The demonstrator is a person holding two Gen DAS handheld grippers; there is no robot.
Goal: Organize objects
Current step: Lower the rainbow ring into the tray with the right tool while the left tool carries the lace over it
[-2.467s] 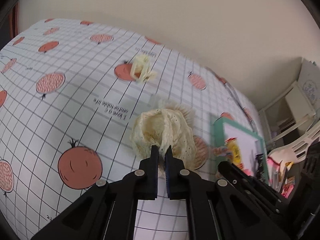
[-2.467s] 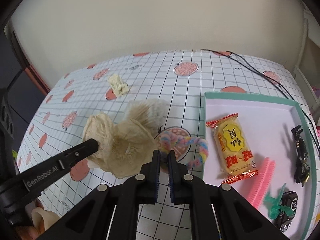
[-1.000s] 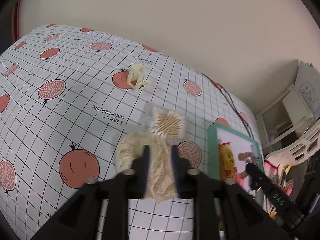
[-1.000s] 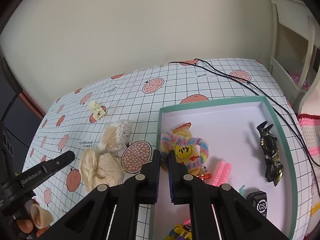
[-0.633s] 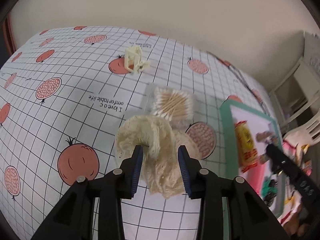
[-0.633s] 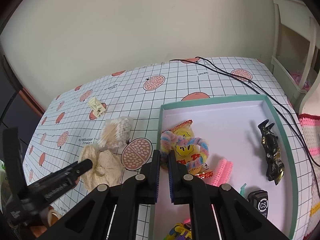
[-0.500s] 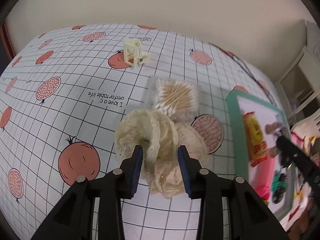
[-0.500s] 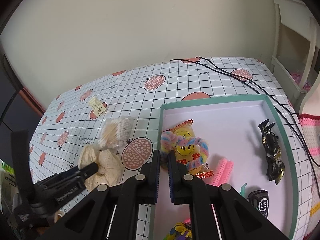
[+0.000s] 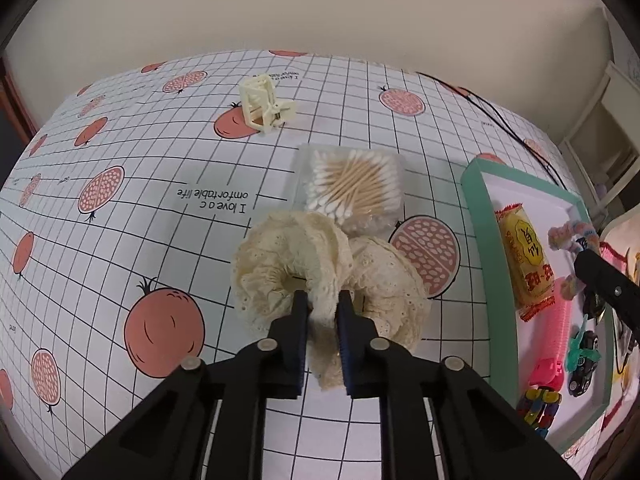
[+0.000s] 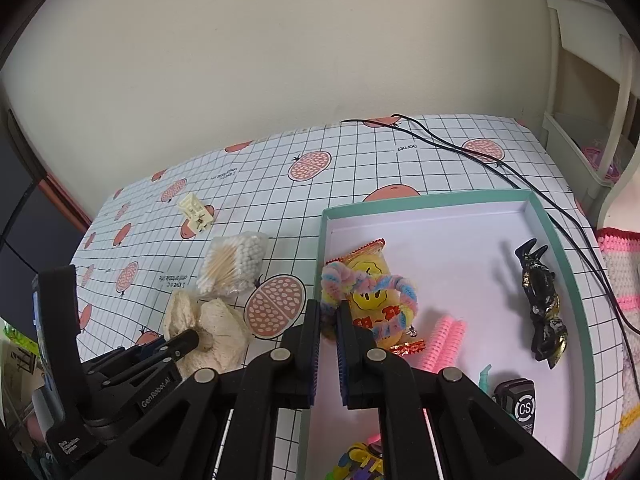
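Observation:
A cream lace scrunchie [image 9: 288, 252] lies on the pomegranate-print tablecloth, and my left gripper [image 9: 323, 308] is shut on a fold of it. In the right wrist view the same scrunchie [image 10: 216, 320] sits at lower left under the left gripper's fingertip [image 10: 188, 338]. My right gripper [image 10: 329, 318] is shut on a pastel chenille ring with a smiley charm [image 10: 372, 292]. It holds the ring just inside the left wall of the teal tray [image 10: 424, 200], over a yellow snack packet [image 9: 524, 256].
A bag of cotton swabs [image 9: 354, 186] touches the scrunchie's far side. A cream hair clip [image 9: 264, 106] lies further back. The tray holds a black hair claw [image 10: 542, 296], a pink comb [image 10: 442, 344] and small toys. A black cable [image 10: 480, 156] crosses behind the tray.
The left gripper's fingers, spread wide around the scrunchie half a second ago, have closed on it. The right gripper carried the chenille ring from the table to the tray and now holds still.

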